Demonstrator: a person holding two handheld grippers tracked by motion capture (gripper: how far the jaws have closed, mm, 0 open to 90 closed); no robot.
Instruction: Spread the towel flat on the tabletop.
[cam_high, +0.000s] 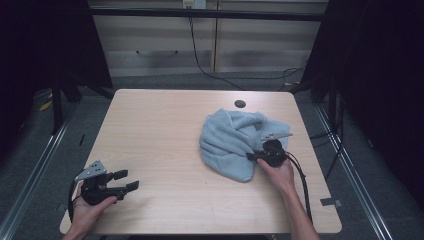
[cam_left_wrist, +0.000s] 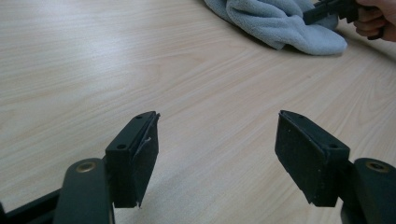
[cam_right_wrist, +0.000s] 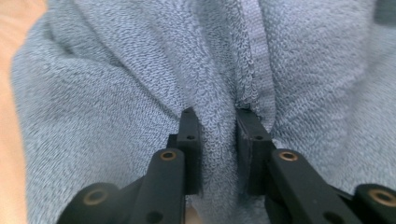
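A crumpled light blue towel (cam_high: 235, 142) lies on the right half of the wooden table (cam_high: 165, 130). My right gripper (cam_high: 256, 156) is at the towel's right edge, and in the right gripper view its jaws are pinched on a fold of the towel (cam_right_wrist: 219, 93), with terry cloth bunched between the pads. My left gripper (cam_high: 127, 181) rests near the table's front left corner, held in a hand, jaws wide open with nothing between them (cam_left_wrist: 217, 154). From the left gripper view the towel (cam_left_wrist: 275, 21) lies far off at the top right.
A round cable hole (cam_high: 240, 104) sits in the table near its far edge. Cables trail from both grippers off the front edge. Bare wood spreads between the left gripper and the towel. Dark curtains and a cabinet stand behind the table.
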